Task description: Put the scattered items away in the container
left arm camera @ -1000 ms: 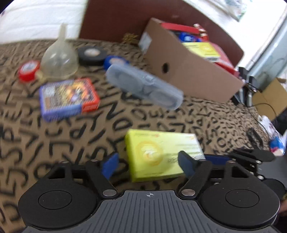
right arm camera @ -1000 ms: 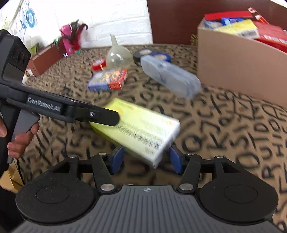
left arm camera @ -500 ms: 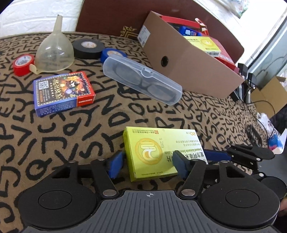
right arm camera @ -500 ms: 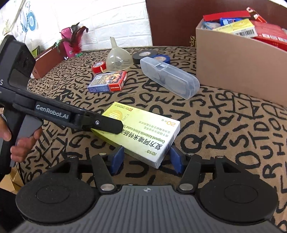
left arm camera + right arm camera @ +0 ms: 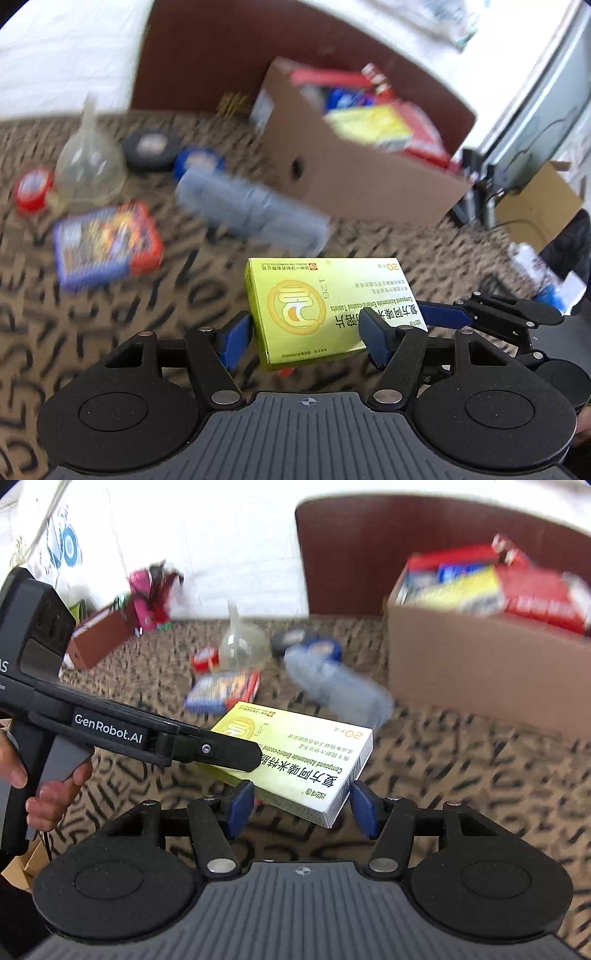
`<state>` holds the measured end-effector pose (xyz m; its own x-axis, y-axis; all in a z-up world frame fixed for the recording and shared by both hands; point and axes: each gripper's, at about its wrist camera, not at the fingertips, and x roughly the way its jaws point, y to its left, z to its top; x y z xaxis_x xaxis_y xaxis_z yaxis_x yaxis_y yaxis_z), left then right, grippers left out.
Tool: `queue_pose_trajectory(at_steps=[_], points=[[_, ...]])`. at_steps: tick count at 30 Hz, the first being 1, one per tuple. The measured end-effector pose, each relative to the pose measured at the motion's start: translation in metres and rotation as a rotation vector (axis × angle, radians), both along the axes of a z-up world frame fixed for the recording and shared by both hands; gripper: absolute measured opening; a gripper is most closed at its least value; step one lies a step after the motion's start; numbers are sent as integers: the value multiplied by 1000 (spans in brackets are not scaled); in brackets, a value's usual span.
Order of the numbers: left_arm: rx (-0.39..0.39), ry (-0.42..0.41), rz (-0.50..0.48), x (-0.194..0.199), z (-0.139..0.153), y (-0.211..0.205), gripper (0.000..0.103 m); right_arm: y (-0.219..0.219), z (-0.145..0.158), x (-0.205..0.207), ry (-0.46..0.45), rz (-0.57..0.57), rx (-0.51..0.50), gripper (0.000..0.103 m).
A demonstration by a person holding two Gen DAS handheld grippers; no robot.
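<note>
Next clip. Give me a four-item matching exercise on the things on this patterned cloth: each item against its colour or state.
1 medicine box
2 funnel
3 cardboard box
4 tape roll left of funnel

a red
b clear, mouth down
c yellow-green
d full of packets

Pairs: 1-c; 2-b; 3-d; 4-a

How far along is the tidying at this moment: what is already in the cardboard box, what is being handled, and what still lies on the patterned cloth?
Done: the cardboard box already holds several red, blue and yellow packs.
In hand: the yellow medicine box is gripped by both the left gripper and the right gripper.
Left: the glasses case, card box, funnel, and red tape, black tape and blue tape remain on the cloth.
</note>
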<state>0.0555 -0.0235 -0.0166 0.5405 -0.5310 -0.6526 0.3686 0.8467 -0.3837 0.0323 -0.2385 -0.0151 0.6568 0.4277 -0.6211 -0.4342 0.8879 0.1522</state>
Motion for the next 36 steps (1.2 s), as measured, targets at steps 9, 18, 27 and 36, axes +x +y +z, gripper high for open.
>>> queue_pose_trajectory(at_steps=[9, 18, 27, 36], points=[[-10, -209, -58, 39, 71, -54, 75, -44, 73, 24, -200, -70, 10, 63], [-71, -264, -35, 108, 113, -86, 74, -69, 118, 100, -297, -107, -38, 63], [-111, -242, 46, 214, 123, -90, 73, -69, 130, 213, -298, -100, -69, 62], [-117, -169, 118, 290, 95, -94, 89, -78, 102, 302, -191, -181, -60, 67]])
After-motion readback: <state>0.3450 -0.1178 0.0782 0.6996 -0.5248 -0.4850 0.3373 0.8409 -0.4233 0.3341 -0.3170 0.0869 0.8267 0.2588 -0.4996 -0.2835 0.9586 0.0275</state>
